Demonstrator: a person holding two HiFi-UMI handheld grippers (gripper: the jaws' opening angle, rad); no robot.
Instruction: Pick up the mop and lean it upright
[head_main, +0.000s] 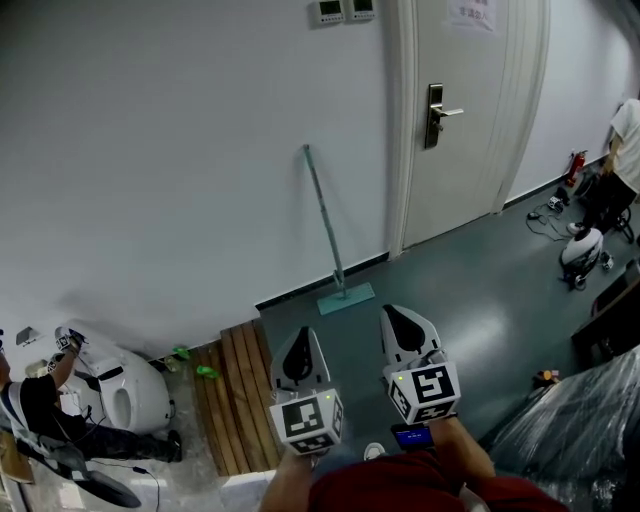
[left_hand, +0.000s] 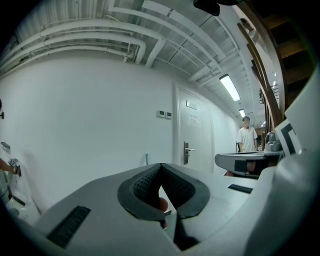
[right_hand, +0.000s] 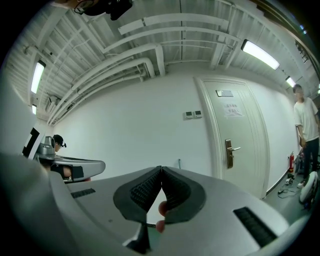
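Observation:
The mop (head_main: 326, 221) leans upright against the white wall, its teal head (head_main: 346, 297) flat on the grey floor beside the door. Only the tip of its handle (left_hand: 146, 158) peeks over the jaws in the left gripper view, and likewise the handle tip (right_hand: 179, 163) in the right gripper view. My left gripper (head_main: 300, 349) and right gripper (head_main: 402, 325) hang side by side in front of me, well short of the mop. Both are shut with nothing between the pads, the tips touching.
A white door (head_main: 462, 100) with a metal handle stands right of the mop. Wooden planks (head_main: 235, 400) lie on the floor at the left, with a white machine (head_main: 125, 390) and a crouching person beyond. Another person stands far right; plastic-wrapped goods (head_main: 580, 420) sit at lower right.

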